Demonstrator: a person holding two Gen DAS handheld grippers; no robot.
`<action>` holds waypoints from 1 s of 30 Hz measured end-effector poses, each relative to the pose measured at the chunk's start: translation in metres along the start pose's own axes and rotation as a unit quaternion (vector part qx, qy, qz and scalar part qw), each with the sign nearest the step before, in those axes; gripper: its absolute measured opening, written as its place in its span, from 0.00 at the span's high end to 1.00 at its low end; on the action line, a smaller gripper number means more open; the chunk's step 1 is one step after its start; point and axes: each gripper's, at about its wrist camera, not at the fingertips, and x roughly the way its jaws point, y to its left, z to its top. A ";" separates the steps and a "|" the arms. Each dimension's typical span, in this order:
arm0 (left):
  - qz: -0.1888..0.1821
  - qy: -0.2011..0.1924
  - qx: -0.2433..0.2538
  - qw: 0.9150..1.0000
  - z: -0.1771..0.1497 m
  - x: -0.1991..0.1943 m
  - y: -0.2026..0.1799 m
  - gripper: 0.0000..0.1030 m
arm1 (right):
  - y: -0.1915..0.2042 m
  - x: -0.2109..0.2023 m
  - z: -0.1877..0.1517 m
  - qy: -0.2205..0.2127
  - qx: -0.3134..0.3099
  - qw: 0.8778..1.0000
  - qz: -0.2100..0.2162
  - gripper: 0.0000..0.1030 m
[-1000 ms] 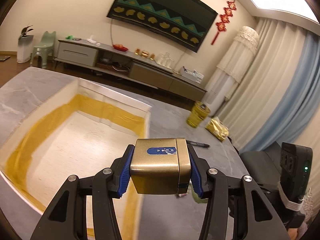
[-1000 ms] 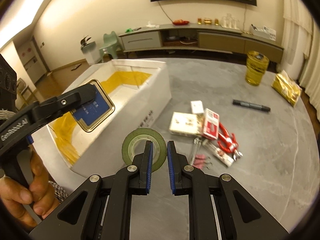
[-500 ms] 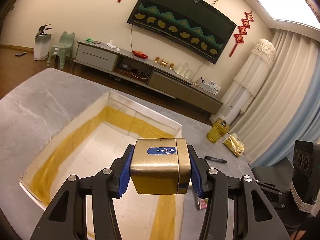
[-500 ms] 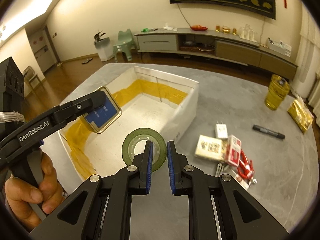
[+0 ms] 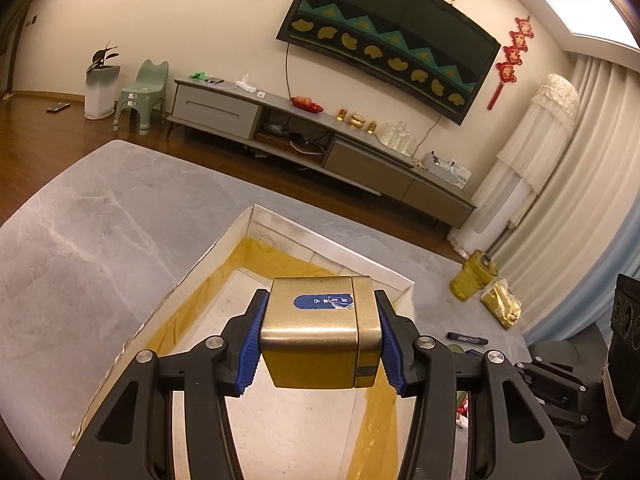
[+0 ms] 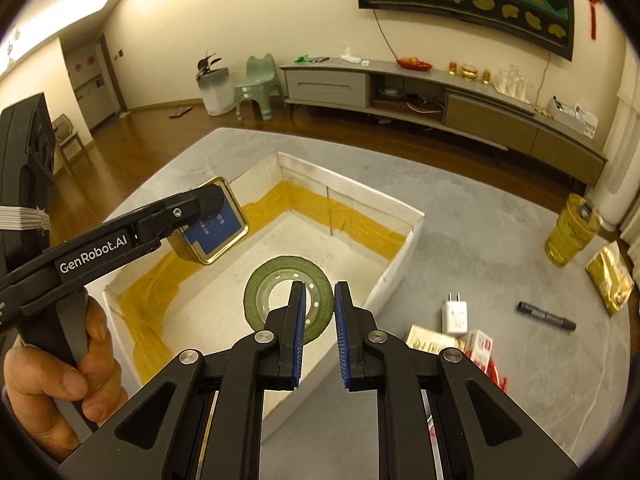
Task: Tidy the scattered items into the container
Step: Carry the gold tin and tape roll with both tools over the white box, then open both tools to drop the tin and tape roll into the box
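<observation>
Both wrist views, over a grey marble-patterned table (image 5: 72, 248). We see the left gripper (image 5: 320, 340) clamped on a gold tin (image 5: 320, 336) with a blue label, its blue pads pressing the tin's two sides. In the right wrist view the tin (image 6: 212, 220) hangs above the left part of the white box (image 6: 400, 256), whose inner walls carry yellow lining; a hand (image 6: 60, 380) wraps the gripper's black handle at lower left, the gripper reaching up and rightward over the box.

The right gripper (image 6: 318, 336) holds a green tape roll (image 6: 288, 296) by its rim: one pad sits inside the ring, the other outside. The roll hangs over the box's near right part.

On the table's right side lie a white charger (image 6: 454, 314), small cartons (image 6: 478, 350), a black marker (image 6: 546, 315), a gold pouch (image 6: 610, 276) and a yellow bottle (image 6: 572, 232).
</observation>
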 end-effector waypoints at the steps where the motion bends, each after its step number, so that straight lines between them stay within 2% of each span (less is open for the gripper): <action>1: 0.002 0.005 0.000 1.000 0.002 0.004 0.001 0.50 | 0.000 0.003 0.002 0.001 -0.003 1.000 -0.001 0.85; 20: 0.042 0.083 -0.016 0.996 0.024 0.078 0.020 0.50 | -0.013 0.096 0.034 0.058 -0.030 0.998 -0.017 0.83; 21: 0.034 0.087 -0.021 0.995 0.025 0.082 0.023 0.45 | -0.015 0.101 0.035 0.059 -0.028 0.998 -0.018 0.83; 22: 0.030 0.091 -0.024 0.995 0.025 0.086 0.024 0.37 | -0.018 0.104 0.036 0.061 -0.026 0.998 -0.018 0.80; 23: 0.033 0.091 -0.028 0.995 0.024 0.087 0.027 0.35 | -0.021 0.108 0.036 0.063 -0.022 0.998 -0.019 0.77; 30: 0.027 0.082 -0.042 0.995 0.022 0.079 0.038 0.34 | -0.032 0.111 0.035 0.064 0.003 0.998 -0.004 0.76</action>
